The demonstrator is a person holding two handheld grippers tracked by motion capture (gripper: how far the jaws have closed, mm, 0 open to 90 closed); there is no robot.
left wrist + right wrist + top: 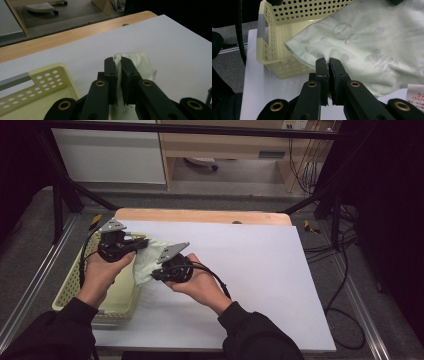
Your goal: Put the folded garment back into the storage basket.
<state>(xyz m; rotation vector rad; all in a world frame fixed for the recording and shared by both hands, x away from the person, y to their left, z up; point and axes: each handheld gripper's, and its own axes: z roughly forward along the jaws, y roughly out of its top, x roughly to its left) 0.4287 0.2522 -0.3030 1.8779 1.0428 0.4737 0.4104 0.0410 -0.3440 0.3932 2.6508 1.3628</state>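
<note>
White sheeting covers the bench (260, 270), where both grippers hold a pale green cloth (150, 257) beside a yellow basket (122, 302).
Left gripper (118, 61) is clamped on a folded edge; right gripper (326, 61) is pinched nearly closed on the hem, cloth stretched between them just beside the basket's rim. Both bites look shallow, so a hard pull apart could slip one hem free, and the drooping cloth could snag on the perforated wall.
</note>
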